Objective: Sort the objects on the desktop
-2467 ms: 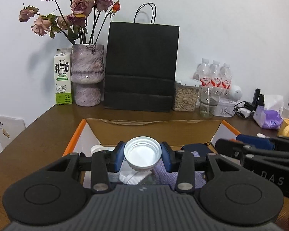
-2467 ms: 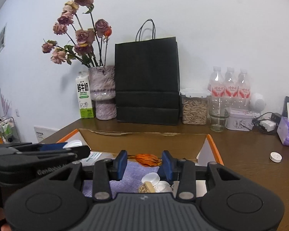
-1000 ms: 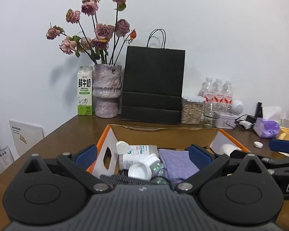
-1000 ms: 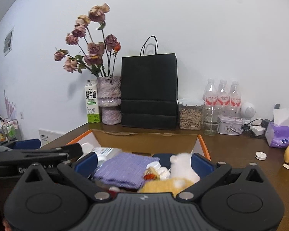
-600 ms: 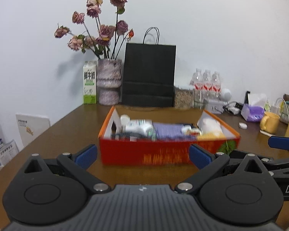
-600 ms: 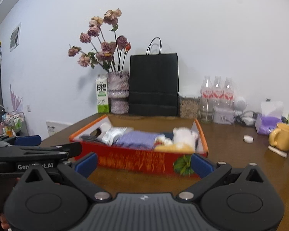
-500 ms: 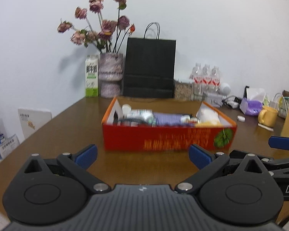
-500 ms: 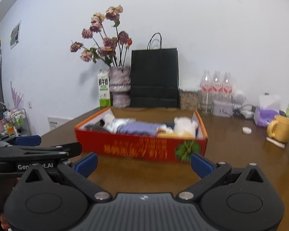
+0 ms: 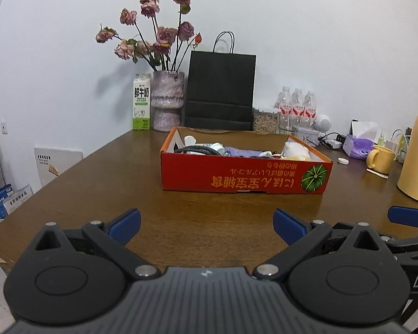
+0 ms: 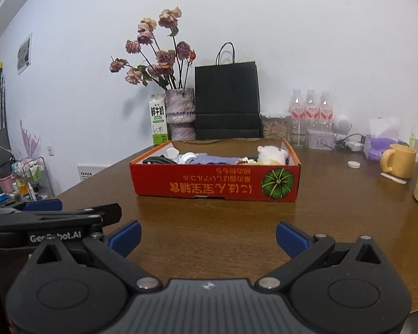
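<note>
Your wooden table [image 9: 97,183] fills the lower half of both views, and everything here is placed from the red cardboard box [image 9: 245,178] standing on it. Behind the box, against the wall, stands the black paper bag [image 9: 221,89]; left of the bag is the mottled vase of dried roses [image 9: 167,100], and left of that the milk carton [image 9: 141,101]. Behind the box to the right you have a row of water bottles [image 9: 296,105] and a clear jar of seeds [image 9: 265,118]. Far right of the box a tall yellow flask [image 9: 416,150] stands at the table edge, with a yellow mug [image 9: 380,158] beside it and a purple tissue pack [image 9: 358,149] behind the mug.

Inside the box the sorted things lie in a row: a black ribbed hose [image 9: 195,148] at the left end, a white-capped bottle [image 9: 214,147] next to it, a purple cloth [image 9: 242,151] in the middle and a white plush toy [image 9: 294,150] at the right end. A small white cap [image 9: 342,161] lies on the table just right of the box, apart from it.

Your left gripper [image 9: 206,224] hangs well in front of the box, fingers spread wide and holding nothing. Your right gripper [image 10: 207,235] sits beside it, likewise in front of the box, fingers wide apart and empty.
</note>
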`<state>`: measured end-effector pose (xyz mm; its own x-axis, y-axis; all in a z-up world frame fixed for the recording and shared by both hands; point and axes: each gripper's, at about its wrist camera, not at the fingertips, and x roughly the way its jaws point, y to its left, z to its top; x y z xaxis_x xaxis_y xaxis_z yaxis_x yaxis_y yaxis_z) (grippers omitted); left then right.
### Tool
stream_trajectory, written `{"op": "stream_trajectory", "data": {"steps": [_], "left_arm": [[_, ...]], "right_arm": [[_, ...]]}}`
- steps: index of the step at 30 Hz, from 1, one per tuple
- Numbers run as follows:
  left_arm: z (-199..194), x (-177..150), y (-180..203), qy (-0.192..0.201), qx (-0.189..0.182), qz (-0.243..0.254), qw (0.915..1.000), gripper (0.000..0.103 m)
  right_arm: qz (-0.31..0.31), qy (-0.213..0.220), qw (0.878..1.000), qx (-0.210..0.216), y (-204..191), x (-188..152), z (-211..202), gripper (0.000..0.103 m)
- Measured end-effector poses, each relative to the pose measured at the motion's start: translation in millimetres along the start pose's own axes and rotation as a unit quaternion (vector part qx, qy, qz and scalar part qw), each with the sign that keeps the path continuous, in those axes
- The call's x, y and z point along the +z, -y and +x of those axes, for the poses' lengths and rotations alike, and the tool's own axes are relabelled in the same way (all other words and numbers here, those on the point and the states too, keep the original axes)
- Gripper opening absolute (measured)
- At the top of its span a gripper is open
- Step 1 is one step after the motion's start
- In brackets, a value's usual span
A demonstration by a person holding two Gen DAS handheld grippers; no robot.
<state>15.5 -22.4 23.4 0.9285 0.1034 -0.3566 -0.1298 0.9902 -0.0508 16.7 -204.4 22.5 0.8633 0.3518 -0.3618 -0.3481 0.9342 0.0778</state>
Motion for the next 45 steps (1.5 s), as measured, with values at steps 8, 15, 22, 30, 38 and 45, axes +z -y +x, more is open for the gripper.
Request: {"op": "stream_trajectory", "data": {"steps": [8,15,22,30,38,45], "left_arm": [[1.5,-0.4,1.6,-0.001,0.006,0.005,1.0,0.103],[2.3,-0.3,1.1,-0.002,0.006,0.006,1.0,0.103],[2.0,-0.9,1.5,-0.003,0.008,0.007,0.9999,0.103],[2.0,-0.8,1.0,-0.003,0.008,0.007,0.9999,0.103],[1.6,-0.8,1.6,-0.003,0.009,0.007,0.9999,0.103],[1.1,-0.7,1.5,-0.003,0.009,0.007,0.9999,0.103]], "right_arm": [[0.0,-0.002,1.0,-0.002,0.7,1.9,3.4,0.103],[0.0,-0.002,1.0,-0.002,0.7,1.8,4.6,0.103],[0.001,-0.003,1.0,-0.002,1.5,0.7,5.3,0.103],[0.001,-0.003,1.0,-0.002,1.8,0.2,5.3,0.103],[0.0,-0.003,1.0,-0.003,1.7,0.3,4.9,0.103],[0.0,-0.003,1.0,-0.002,1.9,0.0,4.9,0.103]]}}
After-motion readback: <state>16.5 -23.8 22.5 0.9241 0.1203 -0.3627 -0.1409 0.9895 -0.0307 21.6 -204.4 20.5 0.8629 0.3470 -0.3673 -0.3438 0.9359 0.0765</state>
